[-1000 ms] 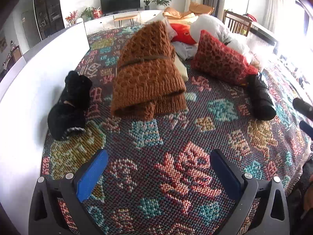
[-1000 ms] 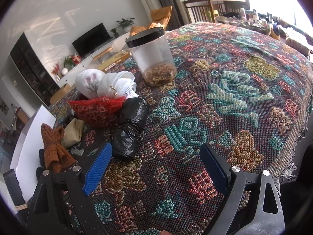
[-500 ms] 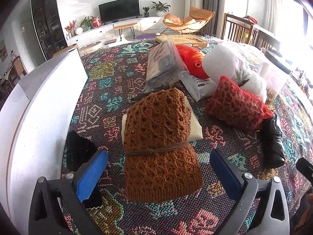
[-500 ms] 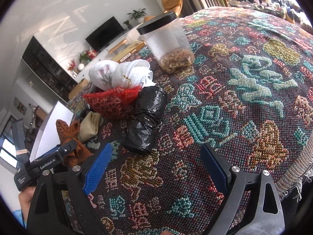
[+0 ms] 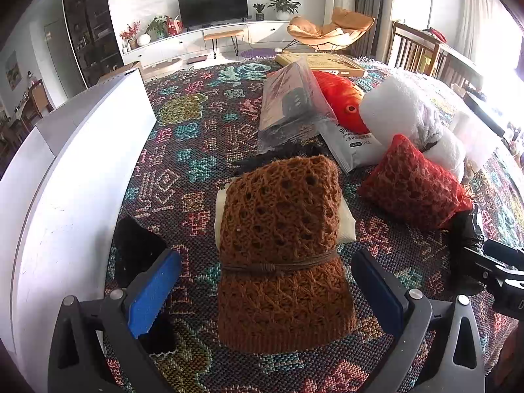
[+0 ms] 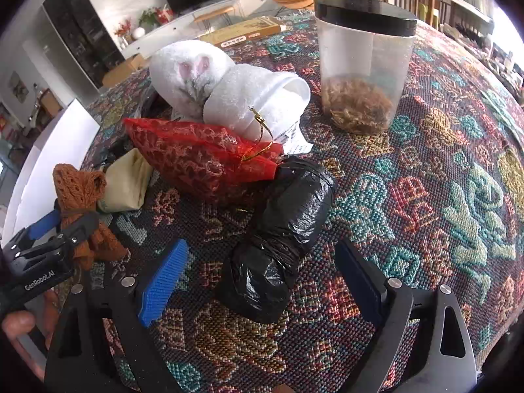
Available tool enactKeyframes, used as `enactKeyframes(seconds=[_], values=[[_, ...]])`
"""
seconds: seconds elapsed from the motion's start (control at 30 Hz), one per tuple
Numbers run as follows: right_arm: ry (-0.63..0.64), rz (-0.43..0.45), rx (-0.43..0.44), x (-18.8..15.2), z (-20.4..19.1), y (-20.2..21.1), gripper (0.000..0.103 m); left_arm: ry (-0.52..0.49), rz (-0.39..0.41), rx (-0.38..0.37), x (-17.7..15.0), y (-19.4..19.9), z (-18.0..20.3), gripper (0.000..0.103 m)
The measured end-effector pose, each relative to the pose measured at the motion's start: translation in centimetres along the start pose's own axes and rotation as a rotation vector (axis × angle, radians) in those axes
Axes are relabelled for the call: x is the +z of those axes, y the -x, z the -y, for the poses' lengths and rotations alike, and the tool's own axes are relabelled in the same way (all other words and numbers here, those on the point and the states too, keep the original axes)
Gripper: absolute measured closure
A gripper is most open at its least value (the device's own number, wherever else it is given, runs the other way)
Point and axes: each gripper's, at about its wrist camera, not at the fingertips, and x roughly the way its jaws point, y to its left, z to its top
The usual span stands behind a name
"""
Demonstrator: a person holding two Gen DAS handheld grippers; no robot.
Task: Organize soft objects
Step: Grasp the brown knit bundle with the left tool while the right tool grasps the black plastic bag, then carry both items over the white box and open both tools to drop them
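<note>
Knitted bundle (image 5: 281, 249) on the tablecloth (image 5: 196, 150), mesh pouch (image 5: 412, 186) right, white box (image 5: 65, 177) left.

Low, close wrist views, shared tablecloth (image 5: 203, 137)

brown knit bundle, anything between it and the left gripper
Nothing visible does. The brown knit bundle lies straight ahead of the open left gripper, its near end already between the two blue pads. The black cloth sits off to the side.
</note>
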Motion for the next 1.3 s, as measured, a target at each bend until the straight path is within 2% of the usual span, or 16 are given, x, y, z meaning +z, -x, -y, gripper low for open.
enactKeyframes(seconds=[0.2,0.6,0.63,0.67,0.7,0.83,0.97,1.03,1.13,1.2,1.3], values=[[-0.015,-0.039,-0.061,0.5,-0.1,-1.2,0.01,-0.013,-0.005,0.004,0.0,-0.1,0.1,0.0],[-0.008,-0.101,-0.095,1.3,-0.4,-2.4,0.011,-0.021,-0.018,-0.016,0.1,0.0,0.5,0.001],[-0.001,-0.109,-0.102,1.2,-0.5,-2.5,0.013,-0.024,-0.021,-0.028,0.1,0.1,0.5,0.012],[0.004,-0.101,-0.104,1.0,-0.5,-2.3,0.021,-0.024,-0.017,-0.043,0.0,0.4,0.5,0.025],[0.005,-0.094,-0.08,1.0,-0.5,-2.1,0.058,-0.022,-0.02,-0.05,0.0,0.6,0.4,0.035],[-0.013,-0.065,-0.069,0.7,0.5,0.0,0.063,0.005,0.016,-0.12,-0.1,2.7,-0.5,0.037],[-0.036,-0.014,-0.032,0.4,1.2,3.7,0.063,0.067,0.041,-0.249,-0.2,6.1,-1.9,0.037],[-0.01,0.023,-0.014,0.8,0.0,5.9,0.063,0.099,0.06,-0.299,0.0,8.1,-3.1,0.037],[0.059,0.07,0.051,1.3,-3.1,8.8,0.063,0.156,0.104,-0.336,0.5,11.2,-5.9,0.037],[0.117,0.096,0.099,1.4,-6.2,10.4,0.063,0.181,0.139,-0.328,0.8,13.3,-8.2,0.037],[0.201,0.11,0.195,1.5,-12.0,12.0,0.063,0.204,0.19,-0.277,0.7,16.4,-12.2,0.037]])
